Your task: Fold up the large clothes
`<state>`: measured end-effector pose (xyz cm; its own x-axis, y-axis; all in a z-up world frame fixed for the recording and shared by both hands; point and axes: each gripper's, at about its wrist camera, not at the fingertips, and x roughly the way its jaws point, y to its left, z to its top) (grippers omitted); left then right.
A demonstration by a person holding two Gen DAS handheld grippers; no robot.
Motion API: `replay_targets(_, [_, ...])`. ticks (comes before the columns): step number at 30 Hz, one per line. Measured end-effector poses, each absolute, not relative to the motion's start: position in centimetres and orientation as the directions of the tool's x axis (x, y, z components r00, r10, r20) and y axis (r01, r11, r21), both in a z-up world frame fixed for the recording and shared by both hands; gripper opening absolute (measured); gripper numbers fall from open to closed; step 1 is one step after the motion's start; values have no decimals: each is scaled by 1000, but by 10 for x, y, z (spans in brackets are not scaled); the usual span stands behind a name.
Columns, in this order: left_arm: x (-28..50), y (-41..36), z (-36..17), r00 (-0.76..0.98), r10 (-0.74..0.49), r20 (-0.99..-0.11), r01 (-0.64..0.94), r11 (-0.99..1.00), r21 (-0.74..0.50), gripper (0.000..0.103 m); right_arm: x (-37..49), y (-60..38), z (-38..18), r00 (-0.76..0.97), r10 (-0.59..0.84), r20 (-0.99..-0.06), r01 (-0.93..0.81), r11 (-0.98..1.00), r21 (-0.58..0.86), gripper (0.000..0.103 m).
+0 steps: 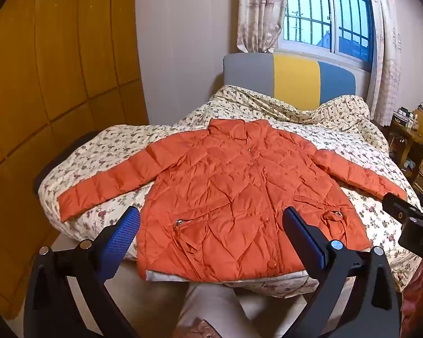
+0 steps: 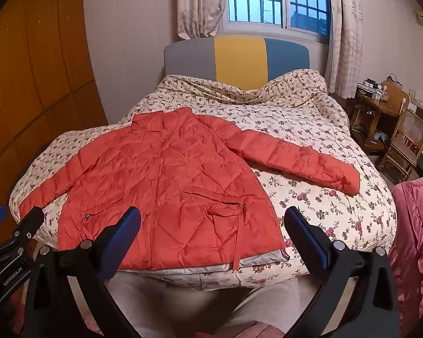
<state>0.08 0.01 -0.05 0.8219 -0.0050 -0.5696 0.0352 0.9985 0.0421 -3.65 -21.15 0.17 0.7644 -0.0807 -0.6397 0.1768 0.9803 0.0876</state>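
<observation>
An orange quilted puffer jacket [image 1: 239,191] lies flat and face up on the floral quilt [image 1: 104,152] of a bed, both sleeves spread out, hem toward me. It also shows in the right wrist view [image 2: 160,197]. My left gripper [image 1: 211,222] is open and empty, held above the jacket's hem. My right gripper [image 2: 211,222] is open and empty, above the hem's right corner. The right gripper's body shows at the right edge of the left wrist view [image 1: 409,219]; the left gripper's body shows at the left edge of the right wrist view [image 2: 11,242].
A grey, yellow and blue headboard [image 2: 237,56] stands under a barred window [image 2: 279,0]. A wooden wardrobe [image 1: 42,84] is on the left. A wooden chair [image 2: 406,140] and cluttered side table stand on the right. Pink bedding [image 2: 414,239] lies at the right edge.
</observation>
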Motion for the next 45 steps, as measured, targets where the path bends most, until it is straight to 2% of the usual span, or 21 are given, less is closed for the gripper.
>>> replay_targets(14, [0, -5, -19, 814, -11, -581, 40, 999, 37, 100, -34, -210, -3, 748, -83, -658, 177, 981, 78, 101])
replay_targets(45, [3, -1, -20, 790, -25, -612, 48, 999, 22, 100, -28, -215, -12, 723, -71, -687, 188, 977, 97, 101])
